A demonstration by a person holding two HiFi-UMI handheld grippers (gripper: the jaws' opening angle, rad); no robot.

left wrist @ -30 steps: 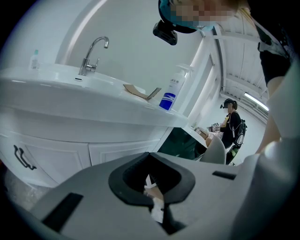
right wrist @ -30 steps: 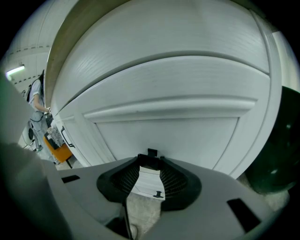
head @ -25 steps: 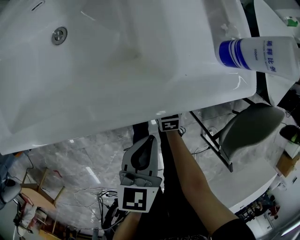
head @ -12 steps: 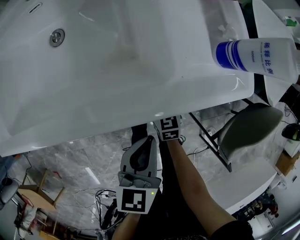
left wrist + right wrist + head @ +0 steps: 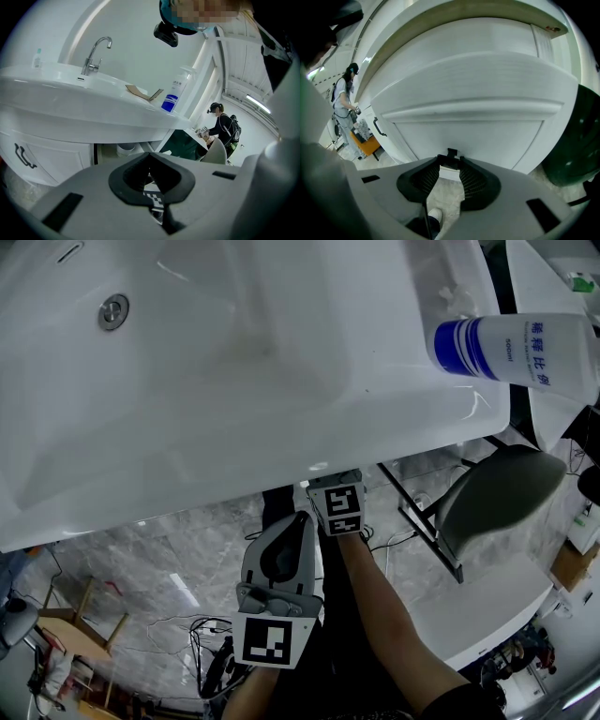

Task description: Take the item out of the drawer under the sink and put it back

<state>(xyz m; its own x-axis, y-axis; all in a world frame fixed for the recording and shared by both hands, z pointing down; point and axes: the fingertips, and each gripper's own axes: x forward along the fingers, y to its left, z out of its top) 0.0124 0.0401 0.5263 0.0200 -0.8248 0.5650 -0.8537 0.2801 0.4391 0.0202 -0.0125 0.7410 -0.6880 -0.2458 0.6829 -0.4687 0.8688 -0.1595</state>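
Pinching, with the right gripper (image 5: 450,161), the small black handle (image 5: 450,153) of the white drawer (image 5: 464,131) straight ahead under the sink (image 5: 234,381), jaws nearly together round it (the nearer tool for the pull). Holding the left gripper (image 5: 149,157) closed and empty, lower and farther back. Showing no item: presumably lying inside the shut drawer, behind that front.

Grey floor (image 5: 141,559), perhaps marble, grey chair (image 5: 497,498)
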